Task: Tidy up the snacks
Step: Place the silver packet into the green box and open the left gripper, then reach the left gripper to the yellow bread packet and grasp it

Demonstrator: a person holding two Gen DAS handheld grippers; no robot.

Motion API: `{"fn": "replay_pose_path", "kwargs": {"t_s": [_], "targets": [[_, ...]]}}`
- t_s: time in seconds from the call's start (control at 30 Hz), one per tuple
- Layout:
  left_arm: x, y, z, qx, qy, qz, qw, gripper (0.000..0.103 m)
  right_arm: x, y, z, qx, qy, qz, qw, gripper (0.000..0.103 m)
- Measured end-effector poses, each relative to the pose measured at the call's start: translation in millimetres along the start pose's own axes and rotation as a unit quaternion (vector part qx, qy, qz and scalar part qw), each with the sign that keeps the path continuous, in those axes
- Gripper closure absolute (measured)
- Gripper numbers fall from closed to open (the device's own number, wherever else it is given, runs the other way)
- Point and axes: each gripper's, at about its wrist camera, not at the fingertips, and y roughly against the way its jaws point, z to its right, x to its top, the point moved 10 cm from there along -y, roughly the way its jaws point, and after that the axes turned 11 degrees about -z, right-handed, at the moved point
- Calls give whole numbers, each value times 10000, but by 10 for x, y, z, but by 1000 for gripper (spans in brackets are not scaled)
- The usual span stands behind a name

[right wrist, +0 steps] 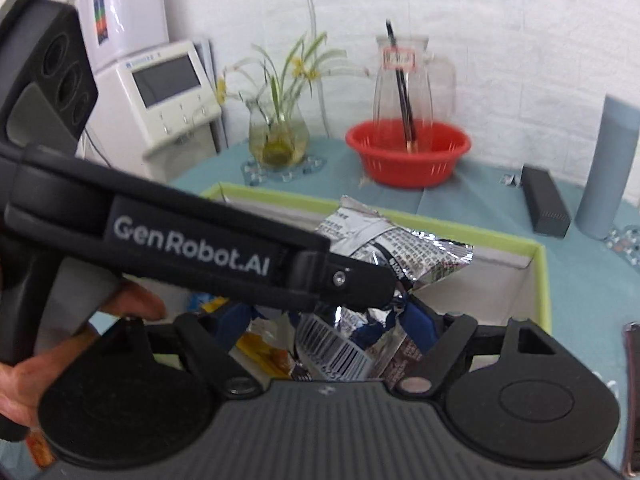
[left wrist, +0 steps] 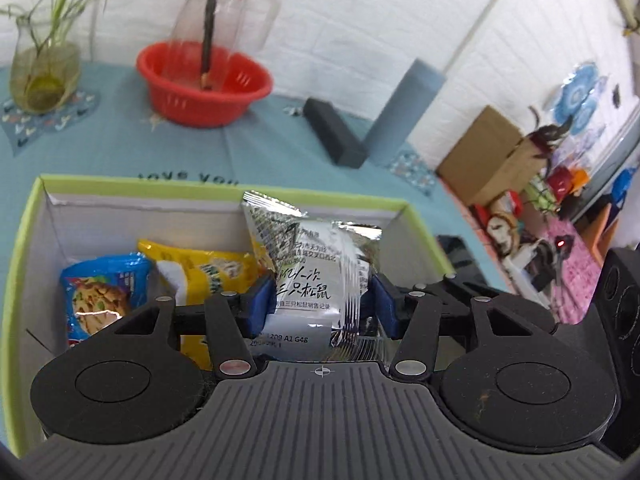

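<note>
Here, a crinkled silver foil snack packet (left wrist: 320,268) is held upright between the blue pads of the left gripper (left wrist: 322,304), above the right part of a shallow white cardboard box with a lime-green rim (left wrist: 24,224). Two snacks are already seen lying in the box at the left: a blue biscuit packet (left wrist: 102,292) and a yellow packet (left wrist: 208,276) beside it. The right gripper (right wrist: 324,330) is seen with a second silver packet bearing a barcode (right wrist: 340,350) between its blue pads; whether that packet is pressed cannot be told. The sorting is judged partly done, with both silver packets not yet set down. Chinese characters are printed on the held packet, plus "1209 A1 G48". "GenRobot.AI" is read on the left gripper's side. "YOU" shows, upside down, on the teal tablecloth (left wrist: 160,148).
</note>
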Motion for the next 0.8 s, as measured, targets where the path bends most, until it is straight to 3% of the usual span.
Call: {"fn": "replay_pose_path", "kwargs": {"t_s": [0.03, 0.13, 0.33, 0.53, 0.67, 0.8], "targets": [[-21, -36, -21, 32, -9, -21, 10000, 55, -38, -33, 3, -5, 11, -38, 10000, 14], [-65, 119, 40, 33, 14, 198, 9998, 41, -72, 87, 18, -86, -17, 126, 9999, 11], [-281, 919, 492, -141, -342, 879, 9954, 26, -341, 1014, -112, -341, -52, 906, 9953, 10], [-1155, 1487, 862, -301, -623, 1140, 9911, 22, -1262, 1581, -443, -47, -435, 1030, 9937, 10], [-1822, 1553, 851, -306, -373, 969, 9941, 22, -1835, 1553, -766, 396, -496, 762, 9951, 10], [-2351, 1624, 556, 26, 255, 921, 9954, 22, -2076, 1389, -1170, 768, 2, 554, 9955, 10]]}}
